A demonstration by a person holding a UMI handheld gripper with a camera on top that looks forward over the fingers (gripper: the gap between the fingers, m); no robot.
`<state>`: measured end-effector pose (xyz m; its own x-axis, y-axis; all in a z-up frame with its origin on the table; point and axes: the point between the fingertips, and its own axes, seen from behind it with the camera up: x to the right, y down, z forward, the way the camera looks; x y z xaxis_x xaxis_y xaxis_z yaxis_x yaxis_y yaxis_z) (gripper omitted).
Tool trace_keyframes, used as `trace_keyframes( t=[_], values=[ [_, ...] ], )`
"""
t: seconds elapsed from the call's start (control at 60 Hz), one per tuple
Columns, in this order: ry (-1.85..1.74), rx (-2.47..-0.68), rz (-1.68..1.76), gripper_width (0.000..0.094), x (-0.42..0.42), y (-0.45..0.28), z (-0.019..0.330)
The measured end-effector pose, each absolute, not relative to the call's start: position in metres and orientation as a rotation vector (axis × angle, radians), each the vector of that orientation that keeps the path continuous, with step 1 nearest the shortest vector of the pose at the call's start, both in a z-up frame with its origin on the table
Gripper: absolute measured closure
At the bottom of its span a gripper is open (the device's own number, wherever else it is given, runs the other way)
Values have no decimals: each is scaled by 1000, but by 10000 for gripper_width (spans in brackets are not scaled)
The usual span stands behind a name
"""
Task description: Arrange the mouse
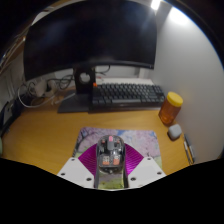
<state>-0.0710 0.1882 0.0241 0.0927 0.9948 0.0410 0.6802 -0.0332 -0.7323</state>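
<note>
Mouse clamped between gripper pads, narrowly open, above mousepad on desk

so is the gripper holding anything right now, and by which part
Yes, it looks so: the gripper holds the mouse by its two sides, one pink pad against each flank, over the mouse pad.

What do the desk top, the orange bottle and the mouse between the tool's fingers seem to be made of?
The light brown desk top looks like smooth wood or laminate. The orange bottle looks like translucent plastic with a pale cap. The dark mouse, gripped by the tool, seems to be hard plastic, though this is uncertain.
</note>
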Motion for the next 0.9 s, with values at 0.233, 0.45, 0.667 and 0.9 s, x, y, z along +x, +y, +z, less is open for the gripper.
trace_keyframes(
  t=[0.233,0.45,0.667,0.9],
  values=[
    [-1679,-1798,680,483,-61,205,-15],
    [-1642,-1872,717,76,-49,198,12],
    [-1716,-1818,700,79,21,142,101],
    [-1776,-1808,743,80,91,76,156]
  ],
)
